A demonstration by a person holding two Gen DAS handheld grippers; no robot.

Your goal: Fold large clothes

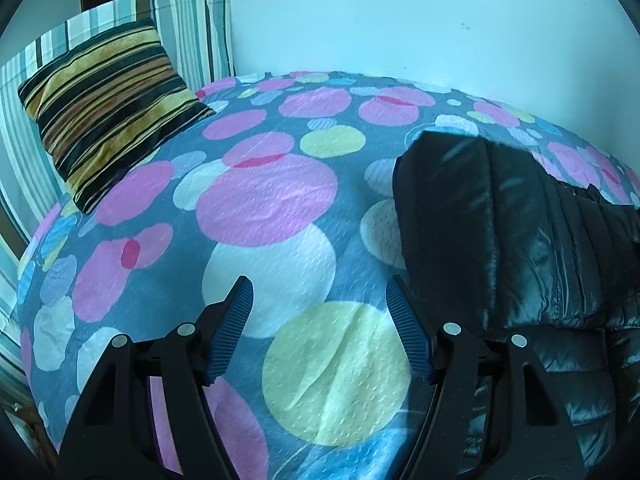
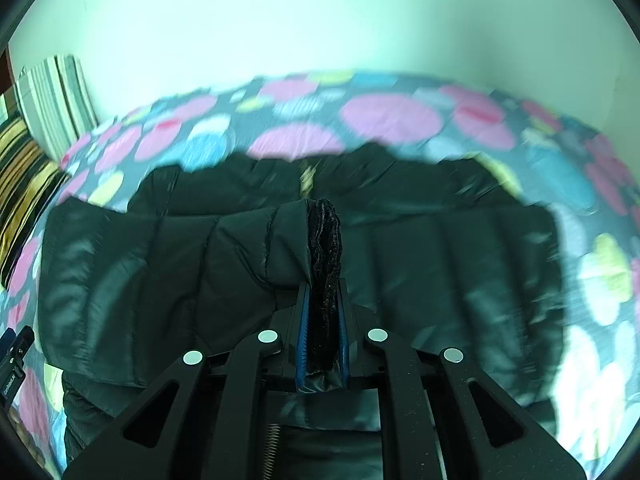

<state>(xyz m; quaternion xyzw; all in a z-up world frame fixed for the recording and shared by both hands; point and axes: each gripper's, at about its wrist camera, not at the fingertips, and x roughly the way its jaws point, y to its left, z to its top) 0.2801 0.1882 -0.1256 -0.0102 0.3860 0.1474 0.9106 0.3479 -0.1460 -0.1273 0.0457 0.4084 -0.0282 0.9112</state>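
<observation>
R jaws pinch jacket cuff (image 2: 325, 264); L gripper (image 1: 320, 320) open, angled down.

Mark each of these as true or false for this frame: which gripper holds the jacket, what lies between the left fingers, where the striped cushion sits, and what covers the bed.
1. The right gripper is shut on a fold of the black puffer jacket. True.
2. The left gripper is clamped on the jacket's sleeve. False: its jaws stand open over the bedspread, with only the cover showing between them; the jacket lies to their right.
3. The striped cushion lies on top of the jacket. False: it sits apart, at the far left of the bed.
4. The bedspread carries large coloured circles. True.
</observation>
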